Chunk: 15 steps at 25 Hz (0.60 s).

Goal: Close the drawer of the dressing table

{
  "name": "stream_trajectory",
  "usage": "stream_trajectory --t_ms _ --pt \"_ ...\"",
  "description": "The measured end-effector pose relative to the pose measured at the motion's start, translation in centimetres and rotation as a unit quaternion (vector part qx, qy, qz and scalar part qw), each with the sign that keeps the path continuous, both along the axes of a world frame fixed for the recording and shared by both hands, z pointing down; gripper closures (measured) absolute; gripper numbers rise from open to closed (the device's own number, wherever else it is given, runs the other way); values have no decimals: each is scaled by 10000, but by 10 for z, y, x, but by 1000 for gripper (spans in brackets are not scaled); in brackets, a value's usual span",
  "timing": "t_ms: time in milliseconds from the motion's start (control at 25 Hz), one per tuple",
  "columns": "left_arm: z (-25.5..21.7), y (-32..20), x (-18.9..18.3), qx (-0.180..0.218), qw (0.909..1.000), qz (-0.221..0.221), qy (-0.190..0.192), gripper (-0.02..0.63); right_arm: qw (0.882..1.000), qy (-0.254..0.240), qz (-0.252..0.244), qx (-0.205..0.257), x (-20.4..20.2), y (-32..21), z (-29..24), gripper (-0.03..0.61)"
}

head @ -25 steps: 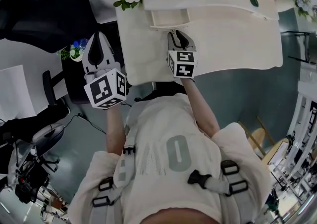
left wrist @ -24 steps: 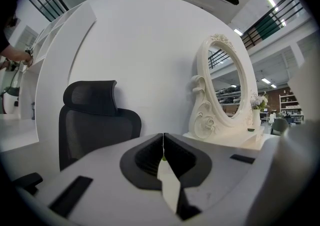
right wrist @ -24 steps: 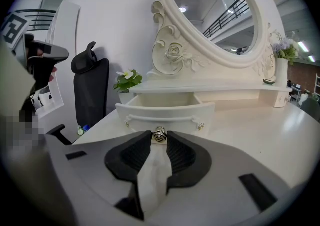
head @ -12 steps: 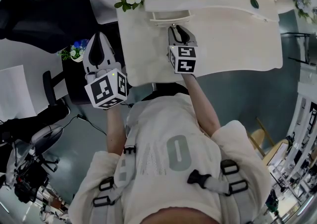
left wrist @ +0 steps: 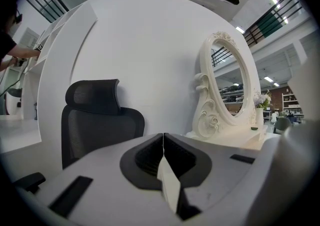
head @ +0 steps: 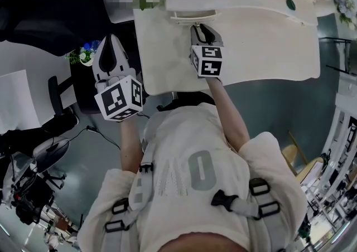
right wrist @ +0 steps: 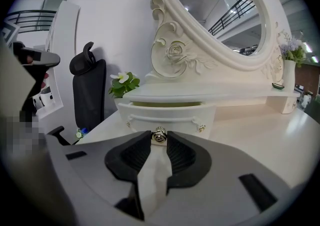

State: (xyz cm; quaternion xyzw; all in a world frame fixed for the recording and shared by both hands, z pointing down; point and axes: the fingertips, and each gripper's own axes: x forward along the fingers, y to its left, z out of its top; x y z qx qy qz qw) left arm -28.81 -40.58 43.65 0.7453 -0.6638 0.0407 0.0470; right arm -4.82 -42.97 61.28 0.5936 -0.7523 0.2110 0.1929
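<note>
The cream dressing table (head: pixel 268 44) has a small drawer (head: pixel 192 17) under its raised shelf, and only a narrow strip of it sticks out. In the right gripper view the drawer front (right wrist: pixel 167 112) shows a thin gap under the shelf. My right gripper (head: pixel 202 27) is shut on the drawer's small metal knob (right wrist: pixel 159 134), which sits between the tips of my right gripper (right wrist: pixel 159 137). My left gripper (head: pixel 111 51) hangs off the table's left side, away from the drawer. In its own view the left gripper (left wrist: pixel 163 136) is shut on nothing.
An oval mirror (right wrist: pixel 220 10) in a carved frame rises behind the drawer. A white flower plant (right wrist: pixel 123 82) stands at the table's left corner and a vase (right wrist: pixel 288 77) at the far right. A black office chair (head: pixel 50 14) stands left of the table.
The drawer has slid in toward the table, from showing its open inside to a thin strip. My right gripper moved forward with the knob. The left gripper stayed still.
</note>
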Motion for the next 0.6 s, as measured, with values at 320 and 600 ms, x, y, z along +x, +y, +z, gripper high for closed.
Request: stream_trajectory --t_ms 320,600 --pt "1 -8 5 -31 10000 -1 12 594 10000 -68 -5 -51 -2 -9 5 474" --pt "5 -14 7 -69 10000 36 10 594 10000 -49 -23 -38 -1 -19 7 474"
